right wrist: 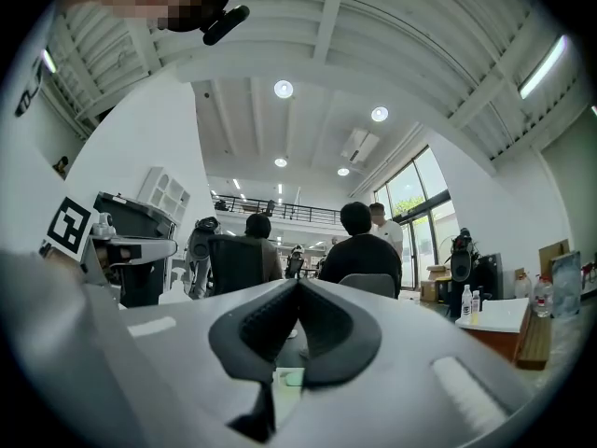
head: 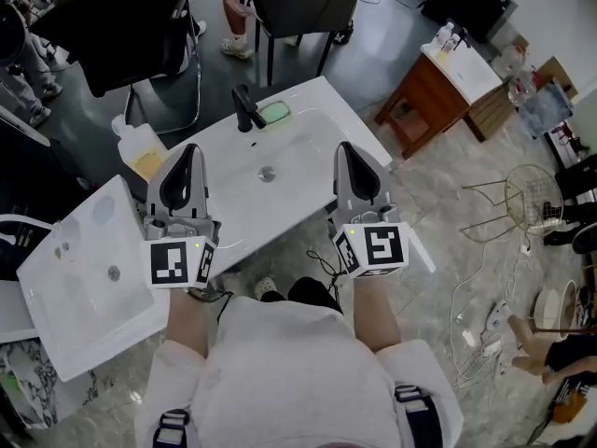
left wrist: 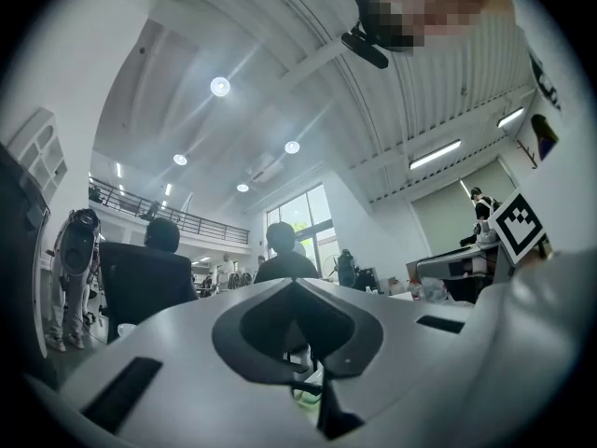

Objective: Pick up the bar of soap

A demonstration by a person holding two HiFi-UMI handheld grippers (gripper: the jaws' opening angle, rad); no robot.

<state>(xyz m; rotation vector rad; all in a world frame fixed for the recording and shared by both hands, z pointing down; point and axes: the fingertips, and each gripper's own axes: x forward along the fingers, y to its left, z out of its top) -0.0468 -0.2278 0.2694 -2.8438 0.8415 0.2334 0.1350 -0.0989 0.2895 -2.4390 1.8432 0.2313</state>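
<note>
A pale green bar of soap [head: 274, 112] lies on the back rim of the white sink [head: 308, 119], just right of the black faucet [head: 246, 108]. Both grippers point forward over the sink's near edge, well short of the soap. My left gripper [head: 189, 151] is shut and holds nothing; its jaws meet at the tip [left wrist: 297, 284]. My right gripper [head: 345, 149] is shut and empty as well, its jaws together [right wrist: 298, 284]. A sliver of the green soap [right wrist: 289, 377] shows through the gap under the right jaws.
A second white basin [head: 56, 315] sits at the left, with a pump bottle [head: 140, 147] behind it. Black chairs [head: 308, 3] stand beyond the sink. A wooden cabinet [head: 429, 96], a wire basket [head: 532, 194] and floor cables [head: 471, 306] are to the right.
</note>
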